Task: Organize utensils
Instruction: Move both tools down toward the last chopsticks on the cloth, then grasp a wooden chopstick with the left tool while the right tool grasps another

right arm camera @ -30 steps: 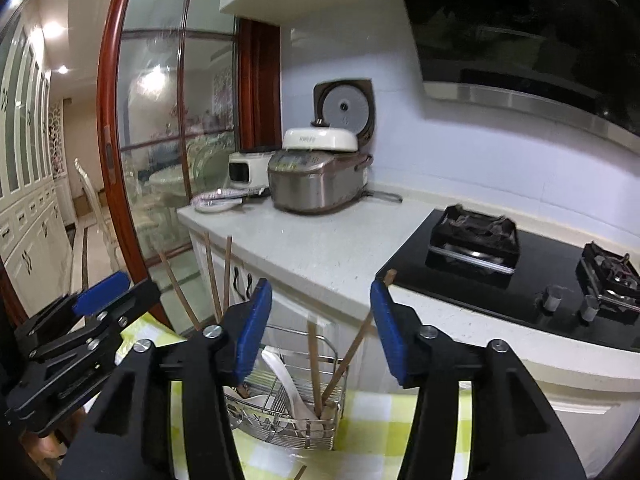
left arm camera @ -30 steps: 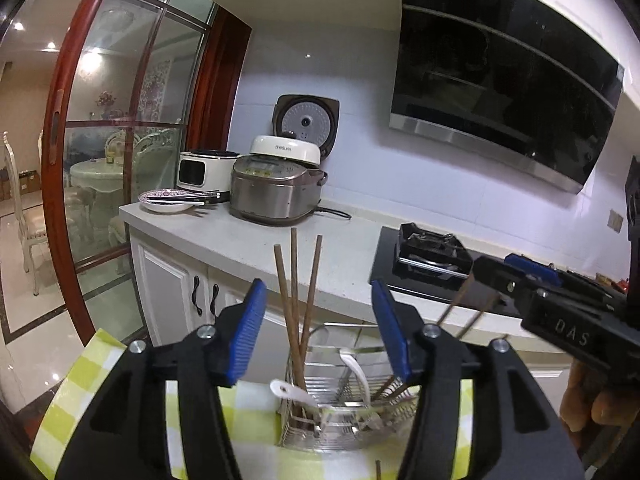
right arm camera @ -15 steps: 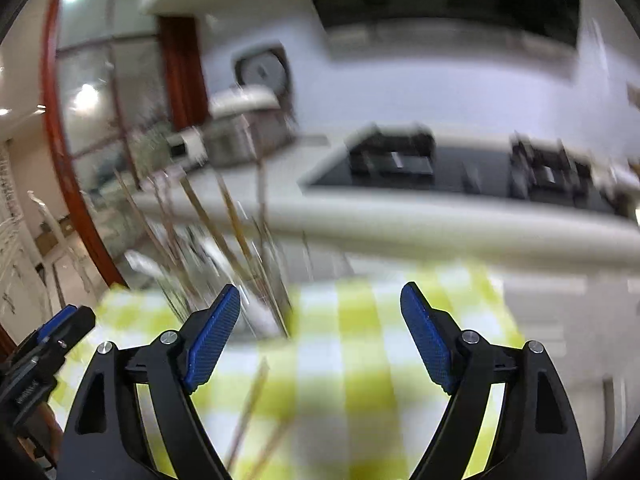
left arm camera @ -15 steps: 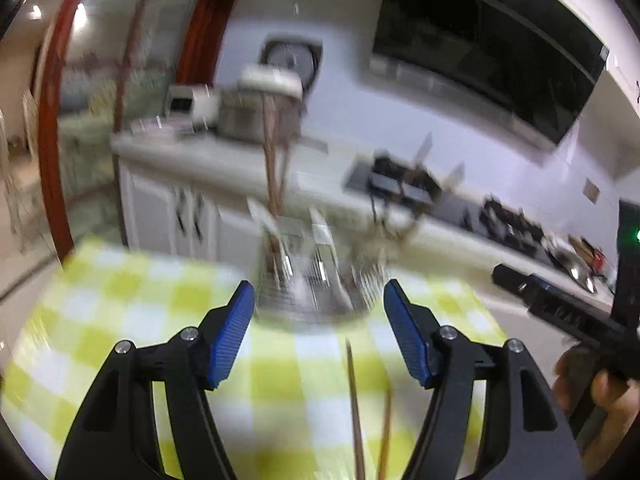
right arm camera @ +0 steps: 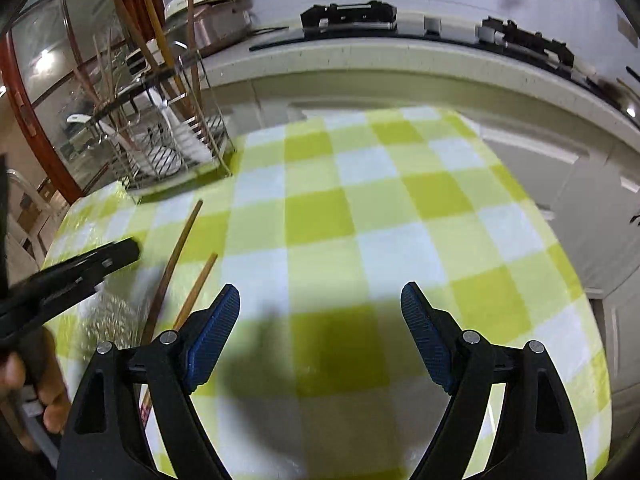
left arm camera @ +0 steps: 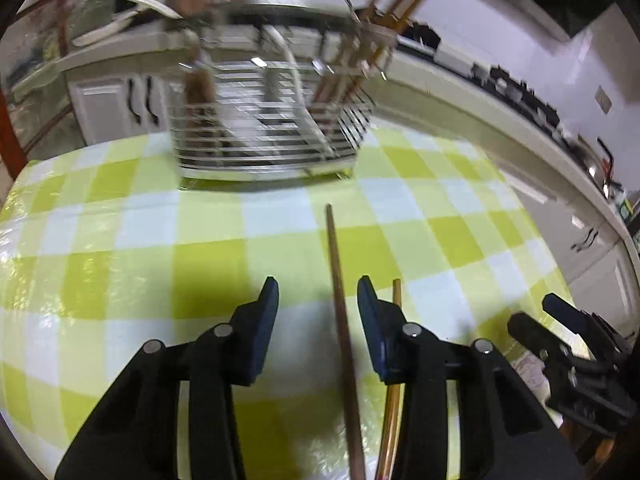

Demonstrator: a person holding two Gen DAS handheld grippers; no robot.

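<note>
Two wooden chopsticks lie side by side on the green-and-white checked tablecloth (right arm camera: 360, 220). The darker chopstick (left arm camera: 338, 280) runs between the jaws of my left gripper (left arm camera: 316, 292), which are closing and do not touch it. The lighter chopstick (left arm camera: 396, 292) lies just outside the left gripper's right finger. In the right wrist view the darker chopstick (right arm camera: 176, 252) and the lighter chopstick (right arm camera: 198, 284) lie left of my right gripper (right arm camera: 320, 300), whose jaws are opening with nothing between them. A wire utensil rack (left arm camera: 264, 136) with chopsticks and white spoons stands at the table's far side.
Behind the table runs a white counter (right arm camera: 400, 56) with a gas stove and a rice cooker (right arm camera: 208, 0). White cabinets stand below it. A person's hand (right arm camera: 24, 380) holds the left gripper at the lower left of the right wrist view.
Both grippers came down and tilted from facing the rack and counter to facing the tabletop. The left jaws narrowed around the darker chopstick. The right jaws spread wider.
</note>
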